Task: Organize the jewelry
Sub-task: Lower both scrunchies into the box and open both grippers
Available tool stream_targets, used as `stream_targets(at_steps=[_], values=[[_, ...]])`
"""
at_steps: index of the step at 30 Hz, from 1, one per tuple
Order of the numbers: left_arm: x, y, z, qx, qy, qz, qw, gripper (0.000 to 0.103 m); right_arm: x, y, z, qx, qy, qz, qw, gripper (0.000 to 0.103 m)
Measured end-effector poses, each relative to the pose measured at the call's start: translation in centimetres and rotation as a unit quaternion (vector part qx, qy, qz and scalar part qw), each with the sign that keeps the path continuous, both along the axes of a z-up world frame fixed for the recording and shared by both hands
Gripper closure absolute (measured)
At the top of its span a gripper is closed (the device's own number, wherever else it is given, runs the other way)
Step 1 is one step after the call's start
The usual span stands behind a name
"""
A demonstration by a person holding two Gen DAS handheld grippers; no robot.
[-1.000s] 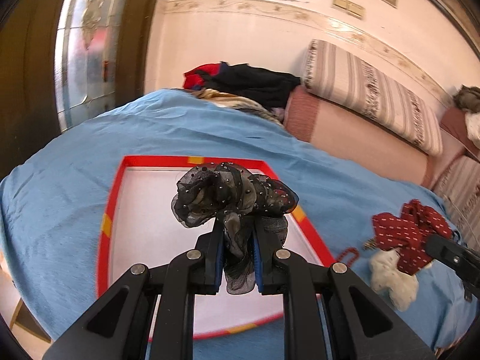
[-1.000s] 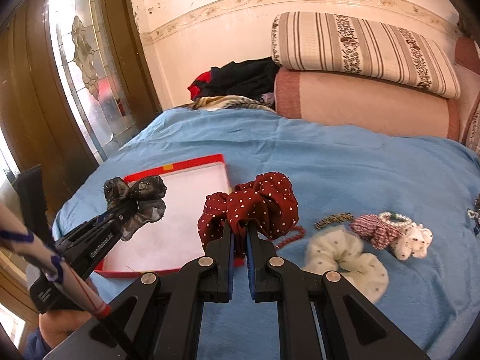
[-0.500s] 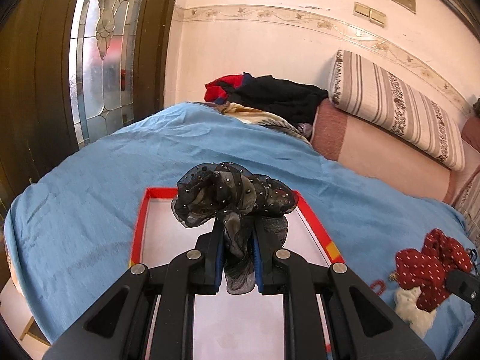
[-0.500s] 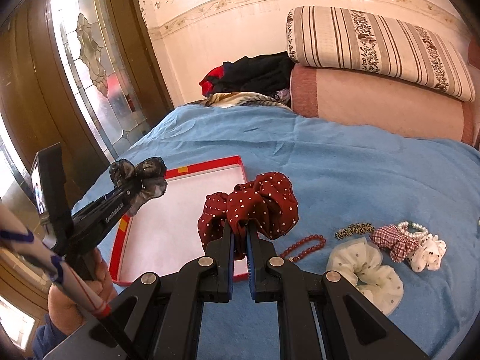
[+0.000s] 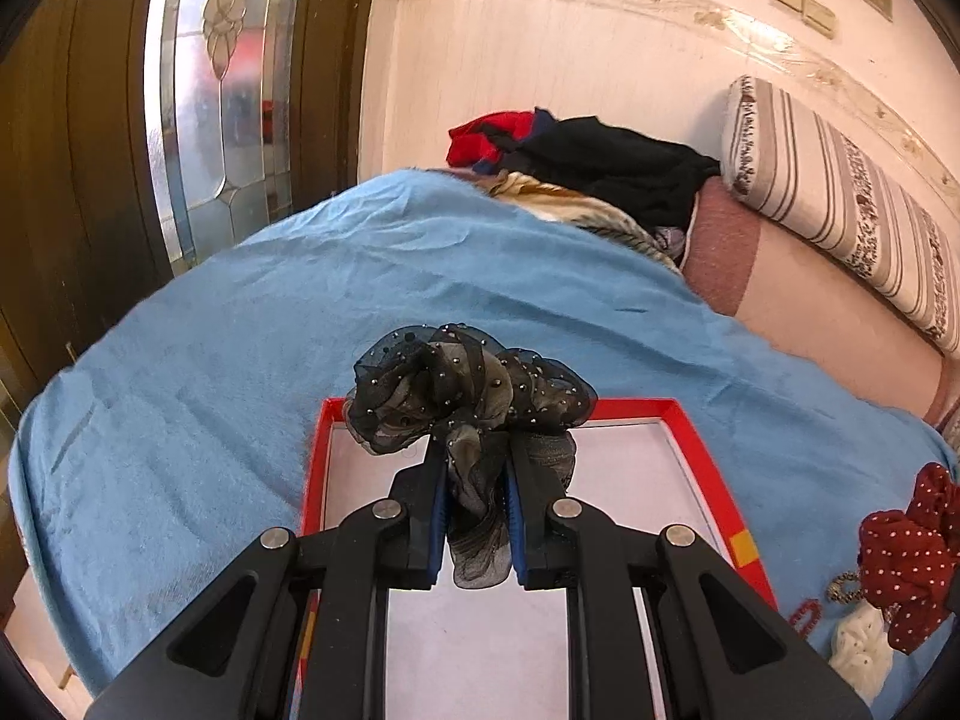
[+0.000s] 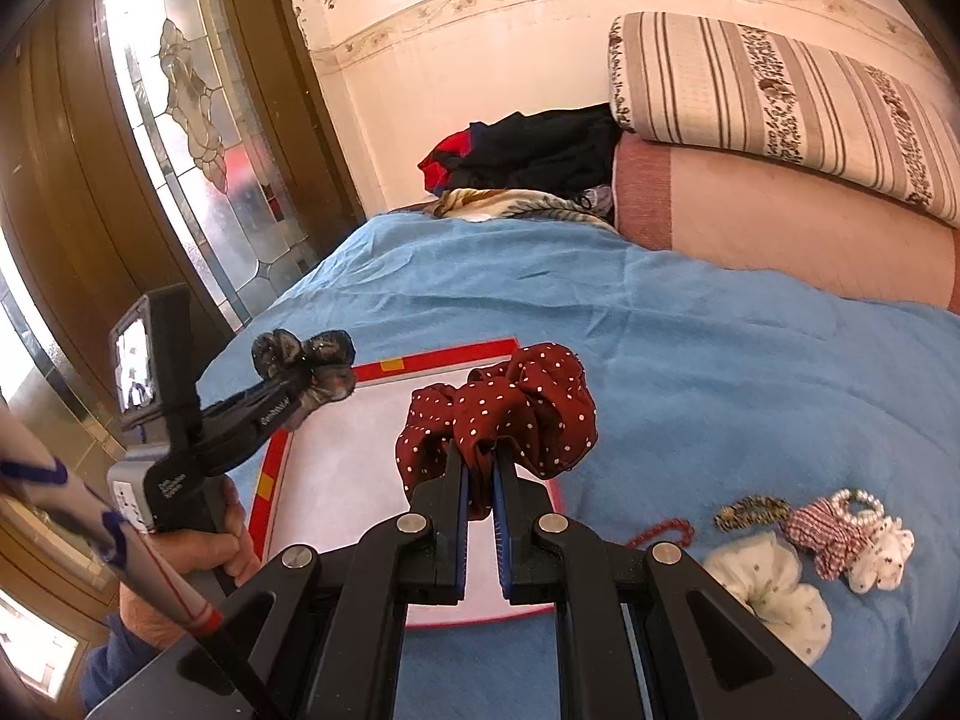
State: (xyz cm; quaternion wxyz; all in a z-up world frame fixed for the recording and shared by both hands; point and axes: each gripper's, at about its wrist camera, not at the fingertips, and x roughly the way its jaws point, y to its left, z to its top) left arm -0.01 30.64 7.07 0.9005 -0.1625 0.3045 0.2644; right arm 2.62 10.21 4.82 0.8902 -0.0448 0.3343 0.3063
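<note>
1. Left gripper (image 5: 477, 468): jaws nearly closed, clamped on a black sheer scrunchie (image 5: 468, 396) studded with small beads; the ruffled body sits above the fingertips and a tail of fabric hangs down between the pads; the right wrist view shows the same gripper (image 6: 312, 387) at the left, carried by a hand (image 6: 204, 546).
2. Right gripper (image 6: 480, 468): jaws closed down on a dark red scrunchie with white dots (image 6: 504, 408); the fabric bunches above and to both sides of the fingertips; in the left wrist view this scrunchie (image 5: 906, 552) shows at the right edge.
3. Tray (image 6: 432, 360): flat, red rim with yellow marks, white floor; it lies on the blue bed cover (image 6: 690, 348); both grippers are held over it, the left one over its far-left part, the right one over its near-right corner; in the left wrist view the tray rim (image 5: 708, 468) frames the left gripper on both sides.
4. Items lying on the cover to the right of the tray, apart from it: red bead string (image 6: 660, 531); leopard-print band (image 6: 750, 510); large white scrunchie (image 6: 774, 588); red checked scrunchie (image 6: 825, 531), touching a pearl bracelet (image 6: 864, 501) and a small white dotted scrunchie (image 6: 879, 558).
5. Background: striped bolster (image 6: 780, 102) on a pink cushion (image 6: 780, 222); pile of dark and red clothes (image 6: 528, 150) at the far end of the bed; door with leaded glass panel (image 6: 198, 120) at the left.
</note>
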Motion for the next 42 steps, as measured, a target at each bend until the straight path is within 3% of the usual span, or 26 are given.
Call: stream_targets(at_steps=[16, 23, 32, 42], values=[[0.1, 3.1, -2.2, -0.043, 0.022, -0.013, 0.9988, 0.087, 3.5, 6.2, -1.9, -0.021, 0.031, 0.039, 0.999, 0.095], [0.6, 4.6, -3.5, -0.087, 0.025, -0.014, 0.9958, 0.087, 6.2, 9.9, -2.7, -0.03, 0.043, 0.047, 0.998, 0.095], [2.1, 4.2, -4.7, -0.091, 0.051, -0.017, 0.9944, 0.086, 10.3, 13.0, -6.6, -0.038, 0.09, 0.036, 0.995, 0.095], [2.7, 4.0, -5.3, -0.087, 0.068, -0.014, 0.9939, 0.083, 12.7, 13.5, -9.7, -0.042, 0.123, 0.02, 0.991, 0.093]])
